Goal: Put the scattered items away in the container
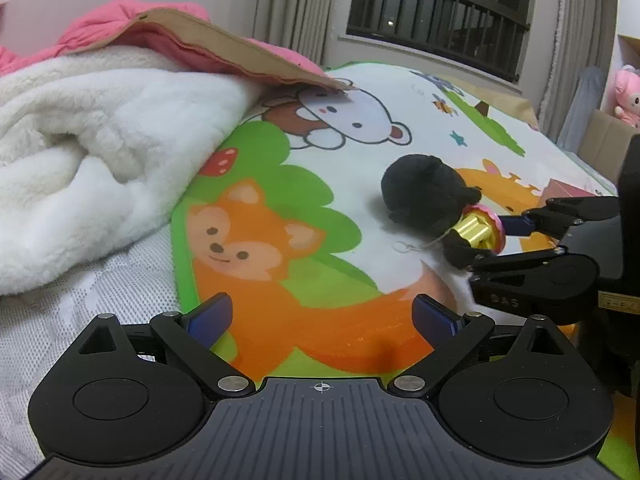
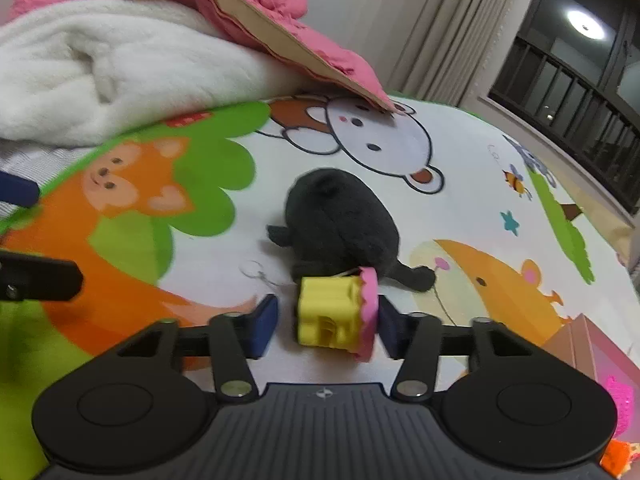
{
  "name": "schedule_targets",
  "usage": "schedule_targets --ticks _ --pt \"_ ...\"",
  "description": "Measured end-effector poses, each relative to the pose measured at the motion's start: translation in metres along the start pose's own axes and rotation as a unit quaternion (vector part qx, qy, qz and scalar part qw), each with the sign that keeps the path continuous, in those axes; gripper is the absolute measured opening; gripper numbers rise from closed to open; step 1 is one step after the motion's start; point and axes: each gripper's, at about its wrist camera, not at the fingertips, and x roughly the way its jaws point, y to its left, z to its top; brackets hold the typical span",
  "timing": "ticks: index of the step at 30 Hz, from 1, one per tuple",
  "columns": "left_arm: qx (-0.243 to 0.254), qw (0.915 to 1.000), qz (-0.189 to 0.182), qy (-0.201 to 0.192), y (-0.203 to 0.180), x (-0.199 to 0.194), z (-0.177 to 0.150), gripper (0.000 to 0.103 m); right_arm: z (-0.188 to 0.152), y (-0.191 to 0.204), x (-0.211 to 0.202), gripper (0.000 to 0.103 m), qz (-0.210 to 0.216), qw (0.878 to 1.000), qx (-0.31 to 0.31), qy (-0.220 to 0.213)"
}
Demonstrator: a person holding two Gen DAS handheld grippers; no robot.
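Note:
A yellow and pink toy cupcake [image 2: 338, 314] lies on its side on the cartoon play mat [image 2: 460, 208], right in front of a black plush toy [image 2: 340, 224]. My right gripper [image 2: 326, 326] is open, its blue pads [image 2: 264, 326] on either side of the cupcake; the right pad touches the pink top, the left pad stands apart. In the left wrist view the cupcake [image 1: 480, 230] and black plush [image 1: 424, 194] sit at the right, with the right gripper [image 1: 492, 240] around the cupcake. My left gripper [image 1: 322, 316] is open and empty above the fox picture.
A white fleece blanket [image 1: 80, 152] and a pink jacket [image 1: 168, 36] are heaped at the left. A pink box [image 2: 592, 356] stands at the right edge, with a pink knitted item [image 2: 622, 404] inside. A thin wire ring [image 2: 252, 268] lies by the plush.

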Motion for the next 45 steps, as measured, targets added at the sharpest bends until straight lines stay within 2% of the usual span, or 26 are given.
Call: schedule_targets --ticks 3,6,10,15,18,24,25,26,29,31,33,38,41,45 --pt "0.006 0.9999 -0.007 -0.005 -0.002 0.006 0.01 0.099 -0.007 -0.011 -0.017 0.042 0.014 1.0 0.018 0.005" --pt "0.026 0.9992 -0.029 -0.011 -0.012 0.017 0.025 0.1 -0.024 -0.02 -0.05 0.042 0.035 0.999 0.031 0.006" --pt "0.067 0.9963 -0.053 -0.001 -0.039 0.049 0.047 0.1 -0.055 -0.027 -0.096 0.042 0.031 0.999 0.023 0.012" --pt "0.13 0.991 -0.03 0.008 -0.085 0.092 0.063 0.1 -0.094 -0.028 -0.143 0.042 -0.024 1.0 -0.008 0.011" --pt "0.135 0.9904 -0.026 0.016 -0.104 0.114 0.069 0.1 -0.116 -0.037 -0.163 0.042 -0.042 0.999 0.003 0.023" --pt "0.145 0.9888 0.028 0.022 -0.126 0.145 0.069 0.1 -0.15 -0.043 -0.179 0.042 -0.097 0.995 -0.02 0.034" --pt "0.144 0.9888 0.031 0.023 -0.126 0.147 0.069 0.099 -0.153 -0.042 -0.179 0.042 -0.101 0.994 -0.028 0.033" --pt "0.142 0.9889 0.036 0.025 -0.126 0.147 0.068 0.089 -0.156 -0.039 -0.179 0.042 -0.105 0.993 -0.038 0.029" --pt "0.143 0.9883 0.042 0.032 -0.127 0.139 0.066 0.087 -0.16 -0.032 -0.181 0.046 -0.105 0.993 -0.053 0.012" --pt "0.15 0.9873 0.034 0.038 -0.129 0.13 0.062 0.087 -0.159 -0.029 -0.184 0.06 -0.086 0.995 -0.043 0.0" --pt "0.153 0.987 0.023 0.045 -0.132 0.115 0.056 0.086 -0.158 -0.026 -0.188 0.065 -0.064 0.997 -0.03 -0.012" --pt "0.134 0.988 -0.061 0.046 -0.146 0.057 0.036 0.087 -0.154 -0.022 -0.192 0.075 -0.016 0.999 -0.003 -0.03" --pt "0.135 0.9842 -0.105 0.046 -0.159 0.027 0.019 0.087 -0.153 -0.028 -0.196 0.077 -0.019 0.999 0.02 -0.037" --pt "0.142 0.979 -0.138 0.049 -0.173 0.002 -0.003 0.087 -0.154 -0.056 -0.21 0.091 -0.027 0.994 0.095 -0.046"
